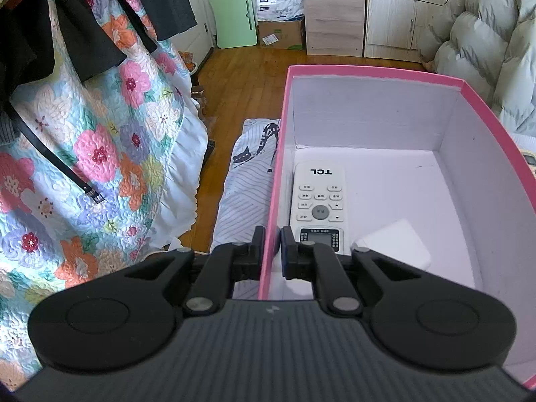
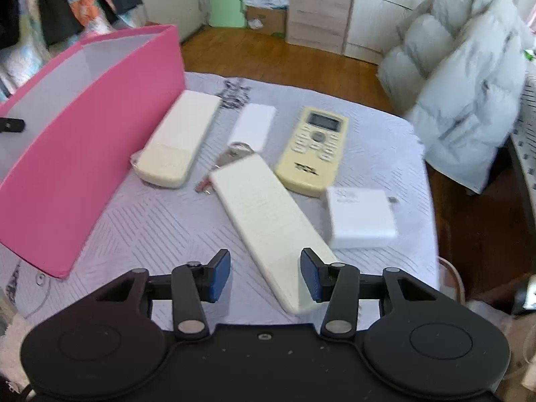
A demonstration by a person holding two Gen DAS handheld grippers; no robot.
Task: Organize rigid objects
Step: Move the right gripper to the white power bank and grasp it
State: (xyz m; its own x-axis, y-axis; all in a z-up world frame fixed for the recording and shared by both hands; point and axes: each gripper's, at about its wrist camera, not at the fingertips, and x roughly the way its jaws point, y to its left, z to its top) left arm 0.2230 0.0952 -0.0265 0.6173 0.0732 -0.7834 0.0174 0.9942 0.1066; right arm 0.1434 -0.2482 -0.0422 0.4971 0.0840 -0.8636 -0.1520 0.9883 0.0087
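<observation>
Pink box (image 1: 273, 181) wall between left tongs (image 1: 272, 238)

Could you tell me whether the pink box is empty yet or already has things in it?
Not empty: the pink box holds a TCL remote and a white block.

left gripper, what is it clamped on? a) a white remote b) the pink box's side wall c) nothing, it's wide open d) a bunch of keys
b: the left gripper has one finger on each side of the pink box wall.
</observation>
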